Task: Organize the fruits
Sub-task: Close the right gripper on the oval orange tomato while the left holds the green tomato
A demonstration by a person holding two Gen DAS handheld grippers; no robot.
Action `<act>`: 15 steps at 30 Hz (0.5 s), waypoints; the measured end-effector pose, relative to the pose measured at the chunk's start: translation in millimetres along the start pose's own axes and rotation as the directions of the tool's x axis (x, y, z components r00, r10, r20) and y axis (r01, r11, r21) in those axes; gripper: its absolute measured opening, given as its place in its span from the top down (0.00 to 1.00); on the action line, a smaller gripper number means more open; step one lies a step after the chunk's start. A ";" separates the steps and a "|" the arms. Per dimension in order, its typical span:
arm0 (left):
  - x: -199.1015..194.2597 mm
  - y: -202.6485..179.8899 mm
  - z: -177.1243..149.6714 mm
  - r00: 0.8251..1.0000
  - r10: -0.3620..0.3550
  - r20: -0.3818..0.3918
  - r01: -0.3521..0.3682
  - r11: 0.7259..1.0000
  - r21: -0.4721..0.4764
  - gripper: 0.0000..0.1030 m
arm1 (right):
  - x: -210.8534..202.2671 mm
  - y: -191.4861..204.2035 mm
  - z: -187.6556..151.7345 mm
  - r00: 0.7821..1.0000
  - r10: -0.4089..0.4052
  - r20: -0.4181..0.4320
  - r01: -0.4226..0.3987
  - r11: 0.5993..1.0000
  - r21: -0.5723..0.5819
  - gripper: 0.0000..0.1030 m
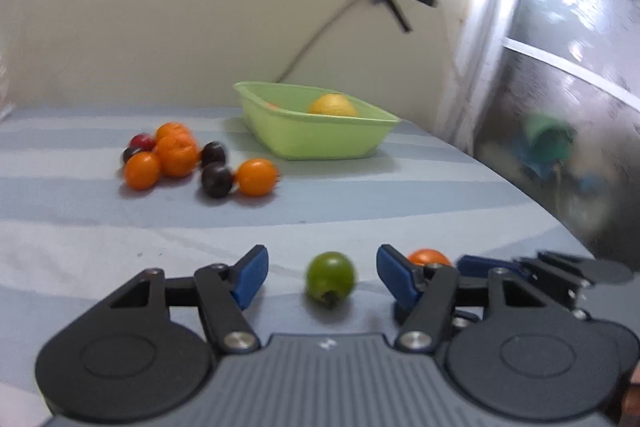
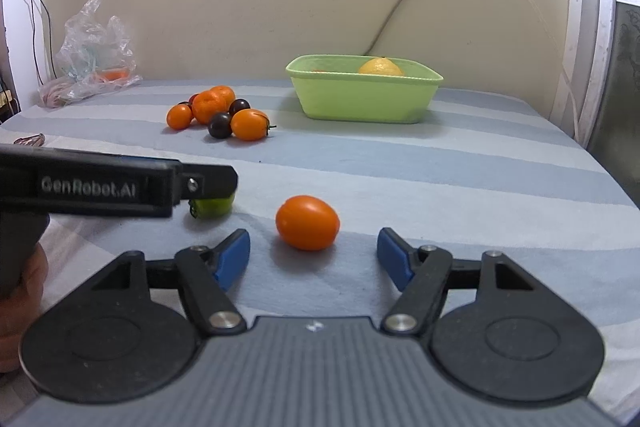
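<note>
1. A small green fruit (image 1: 330, 278), round with a dark stem end turned toward the camera, is seen lying on the striped blue cloth of the tabletop (image 1: 360, 195), between the spread blue pads of the left claw (image 1: 322, 277); neither pad is touching it, so the left claw is released.
2. An orange tomato-like fruit (image 2: 307, 222), smooth and slightly oval, is seen on the cloth between the parted pads of the right claw (image 2: 313, 254), which is likewise released, with clear gaps on both sides of the fruit.
3. The two fruits lie near each other; in the right wrist view the green fruit is partly hidden under the black finger of the left claw.
4. Open cloth is seen between these fruits and the far cluster, and more of it to the right up to the tabletop's edge.
5. A cluster of fruits (image 2: 218, 113) is gathered farther back: orange tomatoes, ribbed mandarins and dark plums, touching one another.
6. A light green basket (image 2: 366, 99) stands right of the cluster, near the wall; a yellow citrus fruit (image 2: 380, 67) is held in it, and a trace of something orange is glimpsed inside.
7. A crumpled plastic bag (image 2: 94, 51) lies at the far left corner against the wall.
</note>
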State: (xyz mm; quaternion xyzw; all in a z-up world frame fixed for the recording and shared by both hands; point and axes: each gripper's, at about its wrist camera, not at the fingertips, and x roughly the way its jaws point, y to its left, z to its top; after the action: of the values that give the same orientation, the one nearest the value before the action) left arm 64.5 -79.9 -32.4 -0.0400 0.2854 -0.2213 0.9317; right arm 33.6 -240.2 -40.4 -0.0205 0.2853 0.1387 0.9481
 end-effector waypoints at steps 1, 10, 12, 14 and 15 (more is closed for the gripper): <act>0.4 -4.6 -0.9 1.000 0.002 0.002 -0.002 1.000 0.029 0.41 | -0.1 0.1 0.0 1.000 -0.002 0.001 0.002 1.000 0.002 0.31; 11.5 -4.0 0.7 0.998 0.000 -0.061 0.001 1.000 0.010 0.71 | 0.2 6.6 0.4 0.999 -0.044 0.014 0.045 0.998 -0.033 0.48; 11.1 -0.2 0.4 0.998 -0.005 -0.060 0.005 1.000 -0.009 0.72 | 0.7 7.1 0.9 0.999 -0.046 0.016 0.046 0.998 -0.039 0.51; 9.7 -1.3 -0.3 0.999 0.004 -0.054 -0.004 1.000 -0.003 0.72 | 1.5 7.7 1.7 0.999 -0.045 0.015 0.046 0.998 -0.041 0.53; 8.1 -2.5 -1.1 0.999 0.006 -0.048 -0.006 1.000 0.004 0.72 | 1.5 7.8 1.8 0.999 -0.042 0.016 0.042 0.998 -0.043 0.56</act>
State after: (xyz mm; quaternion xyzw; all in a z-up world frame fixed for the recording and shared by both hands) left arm 68.9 -85.7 -36.9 -0.0317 0.3074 -0.2199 0.9253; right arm 33.7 -232.2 -39.5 -0.0461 0.2747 0.1250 0.9523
